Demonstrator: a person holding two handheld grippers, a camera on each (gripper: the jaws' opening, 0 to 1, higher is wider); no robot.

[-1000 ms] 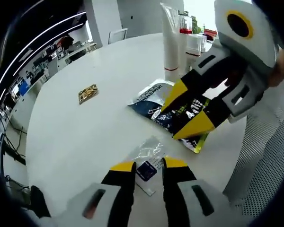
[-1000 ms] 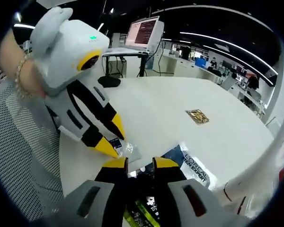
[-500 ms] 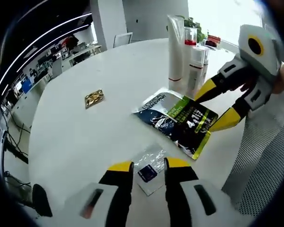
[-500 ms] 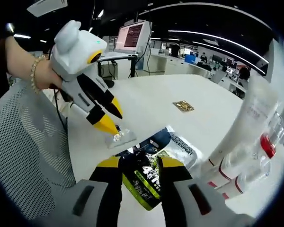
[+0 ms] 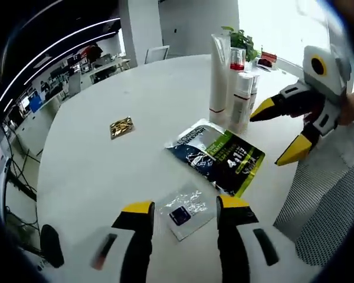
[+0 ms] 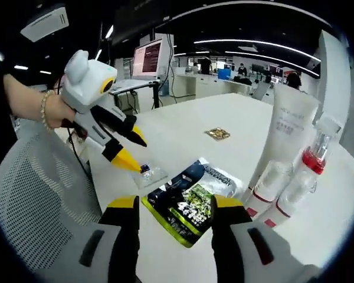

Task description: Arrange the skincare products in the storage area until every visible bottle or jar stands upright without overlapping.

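Left gripper view: the left tongs (image 5: 186,209) are released at the bottom, jaws either side of a small clear sachet (image 5: 186,210) flat near the white table (image 5: 106,171) edge. Centre right lies a dark-green pouch (image 5: 217,155); behind it white tubes (image 5: 231,82) stand upright. The right tongs (image 5: 280,132) hang released at right. Bare table spreads left around a gold sachet (image 5: 121,127).

Right gripper view: right tongs (image 6: 174,206) released, the pouch (image 6: 189,200) between them; left tongs (image 6: 130,150) released above the clear sachet (image 6: 147,173); tubes (image 6: 286,153) upright at right.

Left gripper (image 5: 184,206) jaws spread wide; right gripper (image 6: 172,203) likewise, both empty.
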